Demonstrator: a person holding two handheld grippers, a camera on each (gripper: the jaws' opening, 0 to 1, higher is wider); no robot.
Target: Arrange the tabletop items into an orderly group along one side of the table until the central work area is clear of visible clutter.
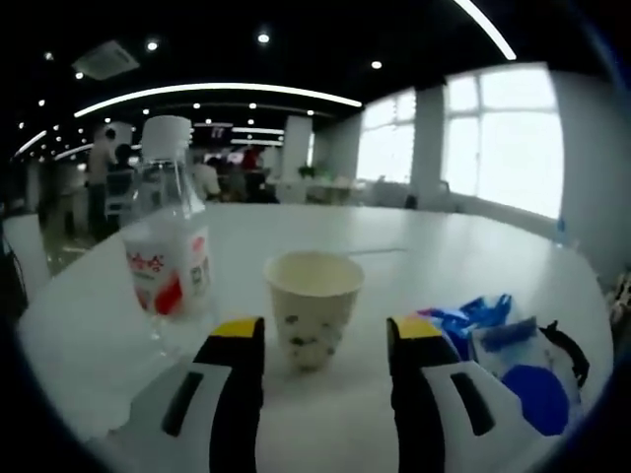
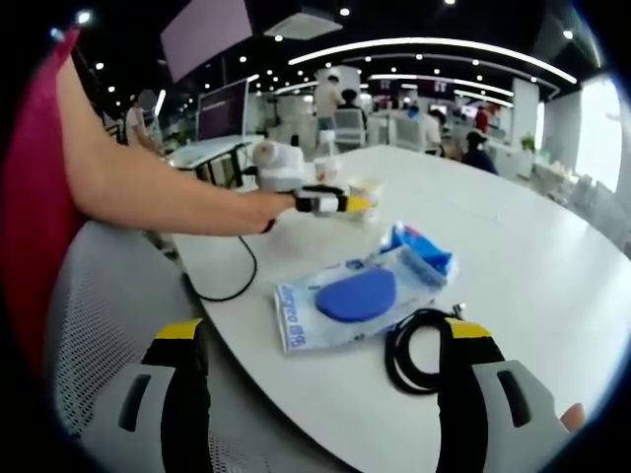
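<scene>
Currently left gripper (image 1: 325, 340) is spread wide, jaws flanking the paper cup (image 1: 314, 307) without touching it; looks like a lineup for a grab so the cup can be carried to the table's side. Cup stands upright, cream with small dark specks, empty as far as the left gripper view shows. Just left of it stands a clear plastic bottle (image 1: 169, 232) with a white cap and a red-and-white label, upright, near the cup but apart. To the right lies a plastic packet (image 1: 513, 370) with a blue round thing inside, blue wrapper bits bunched behind it, and a black cable (image 1: 570, 350) at its far edge.

Right gripper (image 2: 325, 370) is also wide, holding nothing, hanging off the near edge of the white table (image 2: 513, 256) over a grey mesh chair (image 2: 108, 296); judged parked while the other hand works. Nearest on the table from here: coiled black cable (image 2: 414, 350), touching or just beside the packet (image 2: 350, 296). Further off, a bare forearm (image 2: 158, 197) reaches across to the left gripper (image 2: 335, 203), with the cup (image 2: 363, 192) at its tip. Another black cord (image 2: 232, 276) trails off the table edge below the arm.

Items sit in a loose row near this edge, not yet tidy. Background is office desks and people, too small to detail.
</scene>
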